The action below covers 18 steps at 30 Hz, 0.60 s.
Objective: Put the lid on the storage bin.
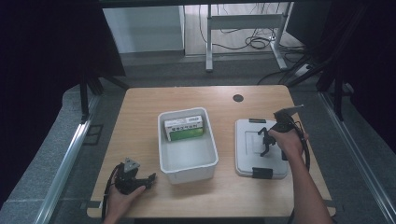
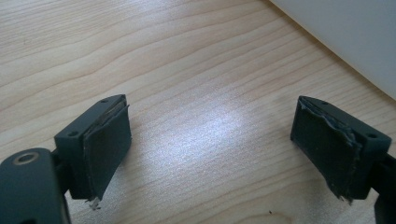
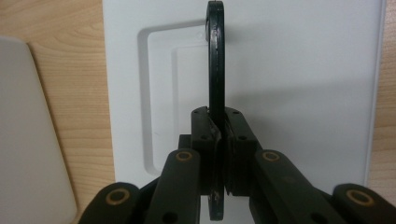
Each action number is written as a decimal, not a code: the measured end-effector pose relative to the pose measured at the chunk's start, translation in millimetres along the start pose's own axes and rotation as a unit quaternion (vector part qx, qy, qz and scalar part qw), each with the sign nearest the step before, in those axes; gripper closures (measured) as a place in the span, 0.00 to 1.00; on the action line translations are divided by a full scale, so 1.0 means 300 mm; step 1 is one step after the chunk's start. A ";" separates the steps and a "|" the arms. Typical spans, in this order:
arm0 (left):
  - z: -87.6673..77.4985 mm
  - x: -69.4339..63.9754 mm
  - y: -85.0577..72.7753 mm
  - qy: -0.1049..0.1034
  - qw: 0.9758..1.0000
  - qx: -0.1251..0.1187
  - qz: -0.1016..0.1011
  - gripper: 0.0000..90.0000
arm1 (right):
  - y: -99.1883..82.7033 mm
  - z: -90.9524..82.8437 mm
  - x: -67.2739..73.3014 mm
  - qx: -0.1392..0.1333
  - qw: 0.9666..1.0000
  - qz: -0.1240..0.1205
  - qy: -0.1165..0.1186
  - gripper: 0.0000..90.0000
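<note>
Black hinged handle [image 3: 215, 93] of flat white plastic lid [image 1: 254, 140] clamped upright in right gripper [image 3: 218, 154].
Lid not yet lifted, resting on wooden table [image 1: 140, 116] beside open white plastic bin [image 1: 187, 165] with green box [image 1: 185, 128]; left gripper [image 2: 212, 140] idle, jaws apart.

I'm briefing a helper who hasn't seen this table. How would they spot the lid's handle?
On the wooden table, right of the open white bin, lies a flat white lid. The right gripper is shut on its black handle, a thin dark loop standing upright, unlike the black latches at the lid's ends.
</note>
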<state>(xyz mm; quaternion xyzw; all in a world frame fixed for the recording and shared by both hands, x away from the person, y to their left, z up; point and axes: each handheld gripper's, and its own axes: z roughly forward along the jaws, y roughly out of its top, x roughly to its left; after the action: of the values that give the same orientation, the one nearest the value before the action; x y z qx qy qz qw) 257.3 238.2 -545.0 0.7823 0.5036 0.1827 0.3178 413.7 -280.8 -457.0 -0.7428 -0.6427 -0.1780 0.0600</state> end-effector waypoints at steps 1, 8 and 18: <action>0.000 0.000 0.000 0.000 1.000 0.000 0.000 0.13 | 0.000 0.000 -0.001 -0.002 1.000 0.001 0.000 0.94; 0.000 0.000 0.000 0.000 1.000 0.000 0.000 0.14 | -0.004 -0.021 0.020 -0.005 1.000 -0.003 -0.002 0.94; 0.000 0.000 0.000 0.000 1.000 0.000 0.000 0.14 | -0.018 -0.114 0.064 -0.024 0.999 -0.024 0.011 0.94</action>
<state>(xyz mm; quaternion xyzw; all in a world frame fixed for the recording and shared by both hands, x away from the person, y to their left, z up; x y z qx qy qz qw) 257.3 238.2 -544.9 0.7822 0.5039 0.1829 0.3175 404.2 -273.0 -419.4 -0.7265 -0.6552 -0.2023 0.0450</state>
